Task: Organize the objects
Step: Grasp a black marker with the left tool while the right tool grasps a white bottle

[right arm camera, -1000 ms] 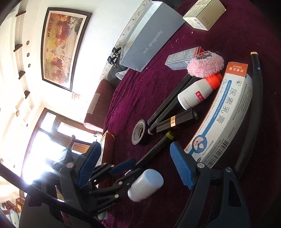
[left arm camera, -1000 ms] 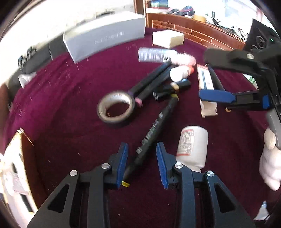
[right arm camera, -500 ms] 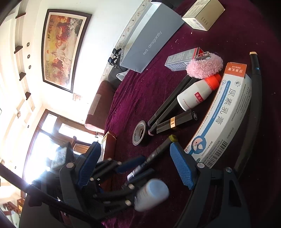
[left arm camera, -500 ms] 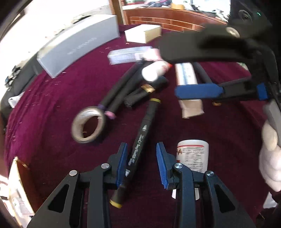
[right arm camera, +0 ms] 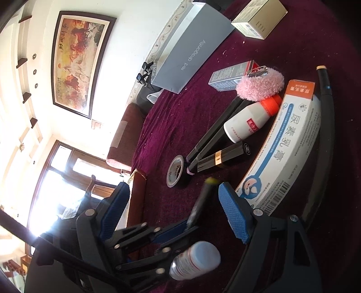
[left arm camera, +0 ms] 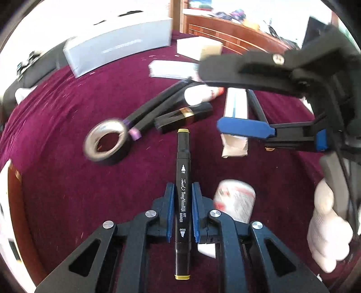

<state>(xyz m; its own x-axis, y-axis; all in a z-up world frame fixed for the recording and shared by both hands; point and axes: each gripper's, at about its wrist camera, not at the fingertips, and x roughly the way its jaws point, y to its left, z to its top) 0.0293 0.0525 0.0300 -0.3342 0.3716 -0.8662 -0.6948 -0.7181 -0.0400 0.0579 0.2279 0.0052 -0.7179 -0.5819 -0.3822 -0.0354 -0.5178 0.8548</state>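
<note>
While the left gripper point(left arm camera: 182, 210) is clamping the black art marker point(left arm camera: 183, 180) mid-barrel (yellow end caps), the right gripper point(right arm camera: 173, 209) is hanging spread, unloaded, over open maroon velvet cloth point(left arm camera: 67, 112) beside a white bottle point(left arm camera: 234, 200).

Home: framed painting point(right arm camera: 79, 60), sofa point(right arm camera: 126, 139)

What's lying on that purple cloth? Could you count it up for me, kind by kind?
Boxes: 4
White bottles: 2
Markers: 3, one in the left fingers
Tape rolls: 1
Pink puffs: 1
Gold-banded black tubes: 1
Long black rods: 1
Total: 13
</note>
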